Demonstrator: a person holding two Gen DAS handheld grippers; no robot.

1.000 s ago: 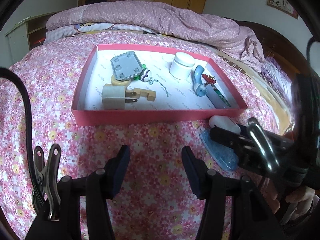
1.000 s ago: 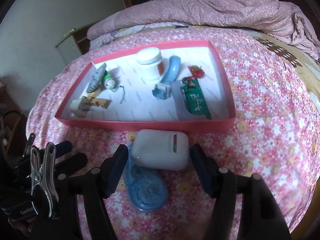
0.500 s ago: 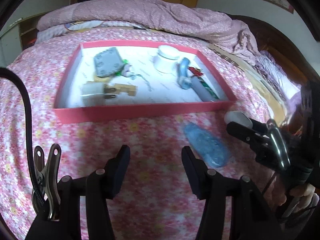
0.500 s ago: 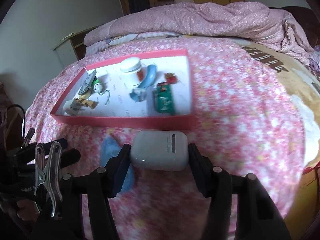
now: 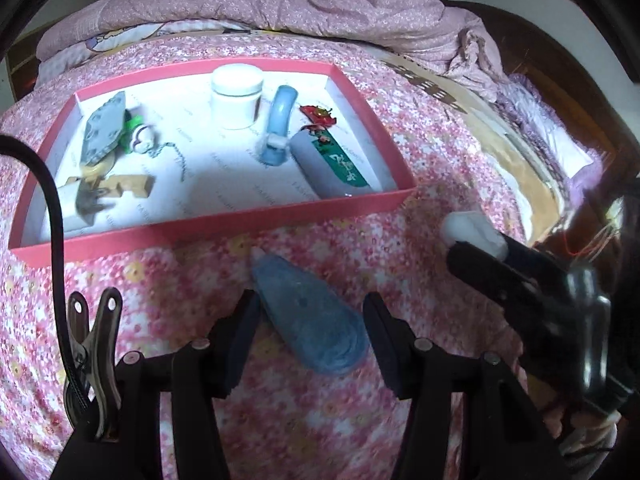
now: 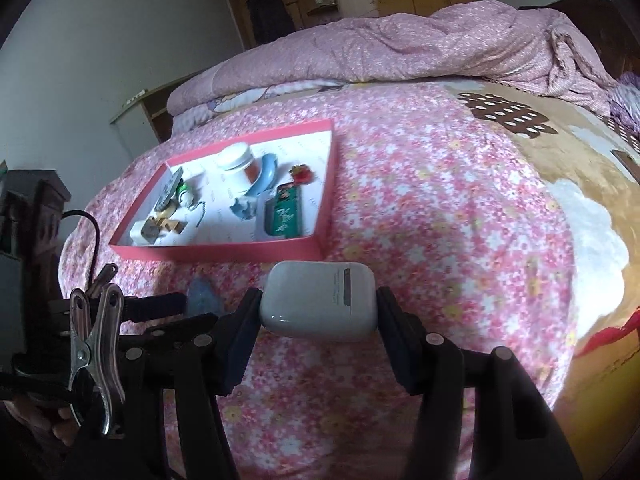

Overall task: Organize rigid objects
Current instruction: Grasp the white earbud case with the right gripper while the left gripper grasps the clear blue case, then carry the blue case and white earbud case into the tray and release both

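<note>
In the right gripper point(image 6: 318, 320), jaws clamped, a white case point(image 6: 318, 304); left gripper point(image 5: 308, 340) agape, blurred.

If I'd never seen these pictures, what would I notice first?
Probably the pink tray on the flowery bedspread, full of small things like a white jar and a curved blue piece. Next, the white case pinched in the right gripper, in front of the tray. Then the see-through blue thing lying on the bedspread between the left gripper's open fingers, not yet touched.
</note>
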